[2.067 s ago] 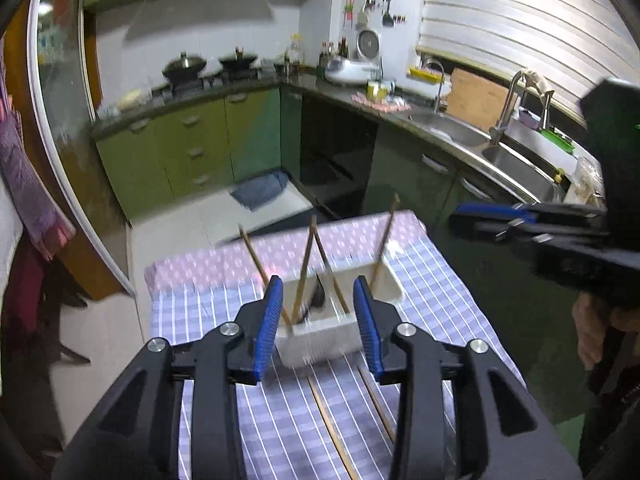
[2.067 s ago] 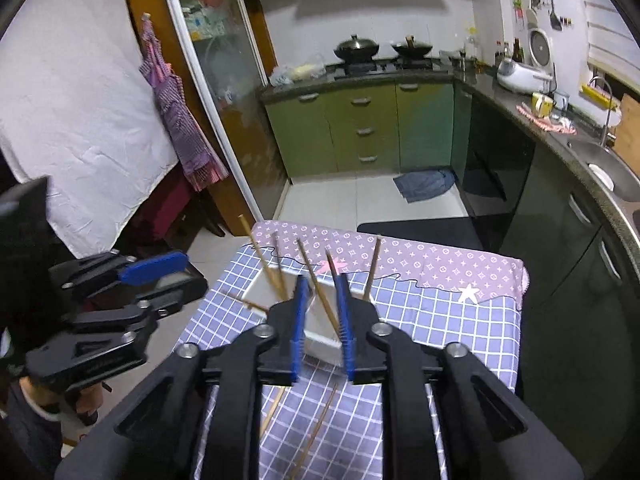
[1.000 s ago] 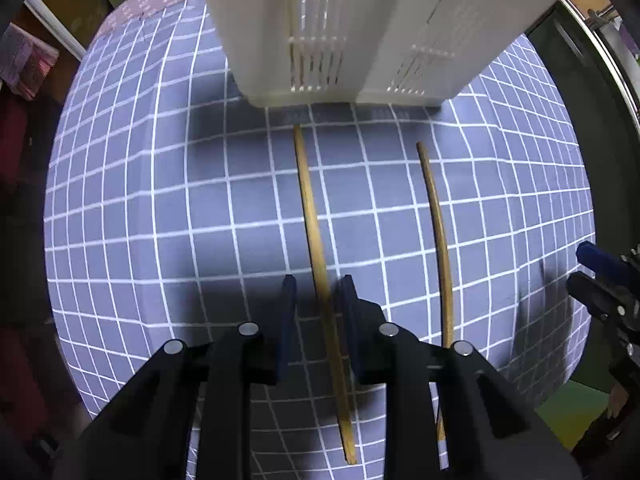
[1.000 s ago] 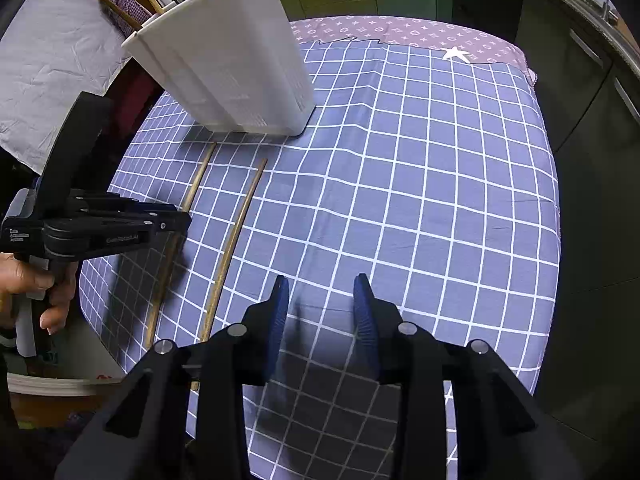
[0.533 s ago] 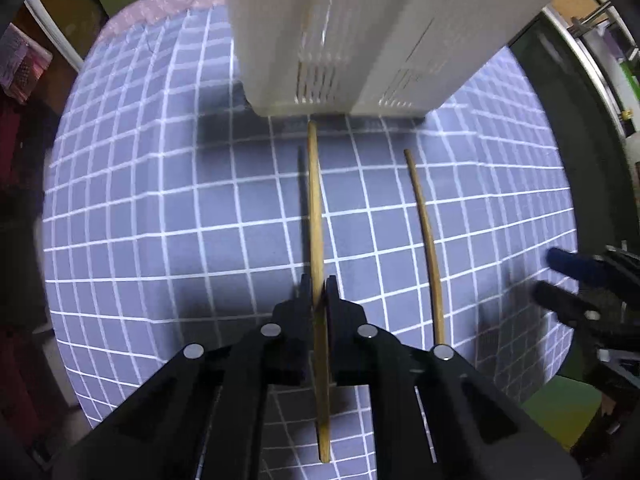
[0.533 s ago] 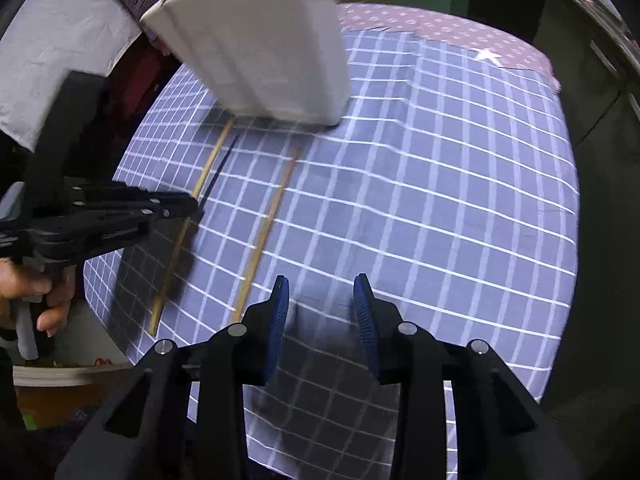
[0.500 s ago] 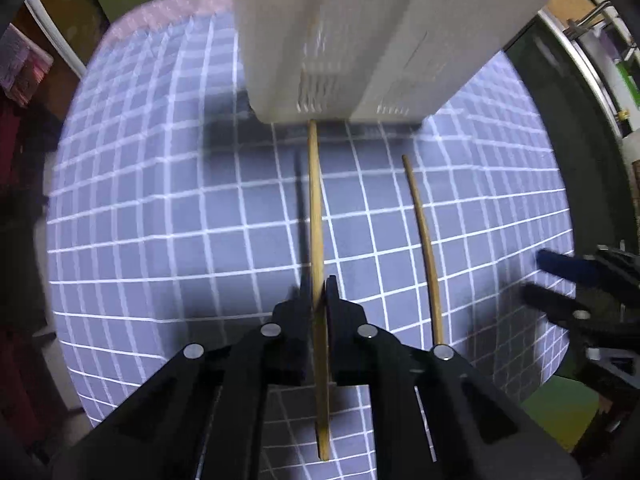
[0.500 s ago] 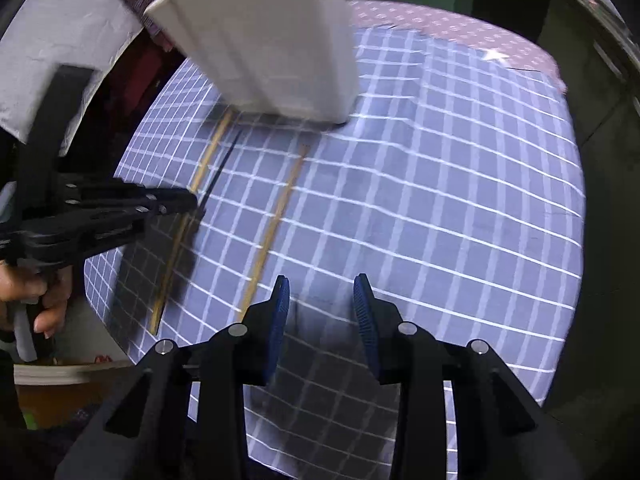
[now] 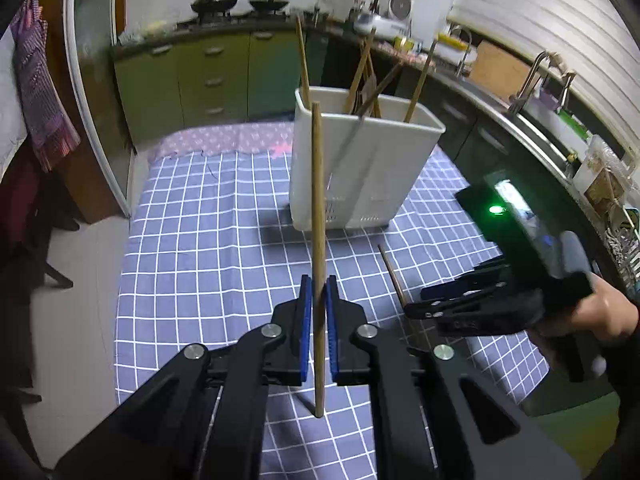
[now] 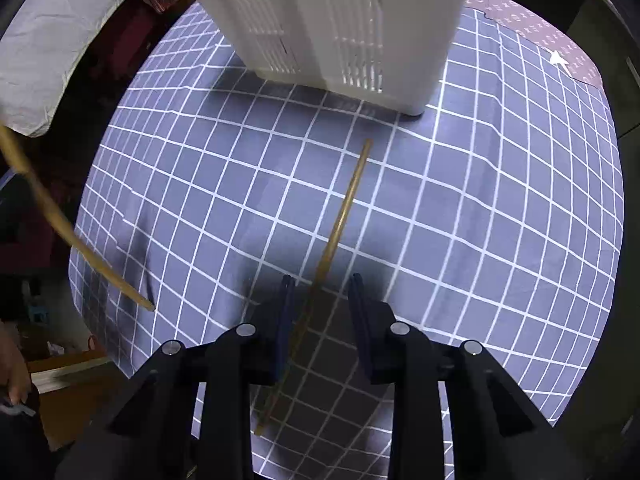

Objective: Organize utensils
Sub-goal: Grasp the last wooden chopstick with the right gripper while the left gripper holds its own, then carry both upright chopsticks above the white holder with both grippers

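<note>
My left gripper [image 9: 315, 288] is shut on a wooden chopstick [image 9: 318, 216], which stands nearly upright above the checked tablecloth [image 9: 200, 248]. Behind it stands the white utensil holder [image 9: 360, 172] with several chopsticks in it. The same held chopstick [image 10: 60, 216] slants in at the left of the right wrist view. My right gripper [image 10: 319, 280] points down over a second chopstick [image 10: 340, 216] that lies on the cloth. Its jaws are closing with that chopstick between them, and the pads do not press on it. In the left wrist view the right gripper [image 9: 424, 308] hovers over that chopstick [image 9: 390, 272].
The holder [image 10: 340, 20] stands just beyond the lying chopstick's far tip. The table's edges drop off at left, right and front. A hand [image 9: 600, 316] holds the right gripper. Kitchen counters, a sink [image 9: 548, 120] and green cabinets lie beyond.
My left gripper closed on the left chopstick and lifted it off the cloth, tilting it upright. My right gripper moved left and down over the other chopstick, and its jaws narrowed.
</note>
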